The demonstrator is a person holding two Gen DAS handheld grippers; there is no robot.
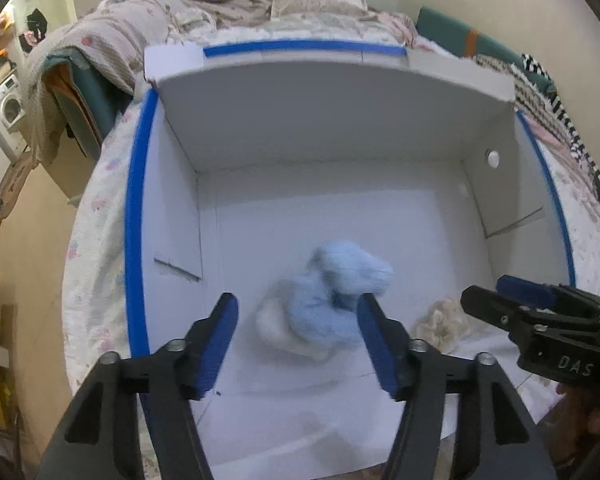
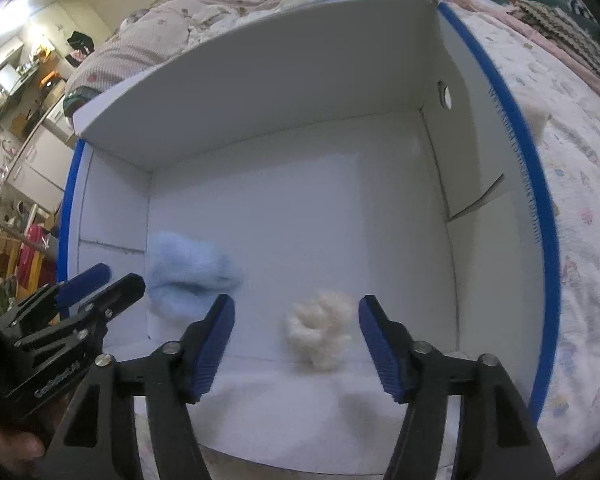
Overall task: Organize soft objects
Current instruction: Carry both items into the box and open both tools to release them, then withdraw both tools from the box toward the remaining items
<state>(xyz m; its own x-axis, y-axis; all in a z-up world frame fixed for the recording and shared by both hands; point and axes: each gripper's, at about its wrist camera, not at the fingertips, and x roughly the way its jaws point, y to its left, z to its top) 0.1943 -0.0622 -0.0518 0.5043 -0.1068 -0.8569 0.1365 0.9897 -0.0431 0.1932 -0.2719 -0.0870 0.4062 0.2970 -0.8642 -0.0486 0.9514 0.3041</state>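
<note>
Hovering above the white box (image 1: 340, 120) on the bed (image 2: 572, 184), both the left tool (image 1: 296, 344) and right tool (image 2: 296, 344) are spread, while the blue plush (image 1: 336, 300) and cream plush (image 2: 320, 330) lie inside.

Soft, even indoor light fills both fisheye views, which bend straight lines and darken at the rims, while the blue plush toy (image 1: 340, 292) is motion-blurred and a bright glare burns the right view's far left corner.
</note>
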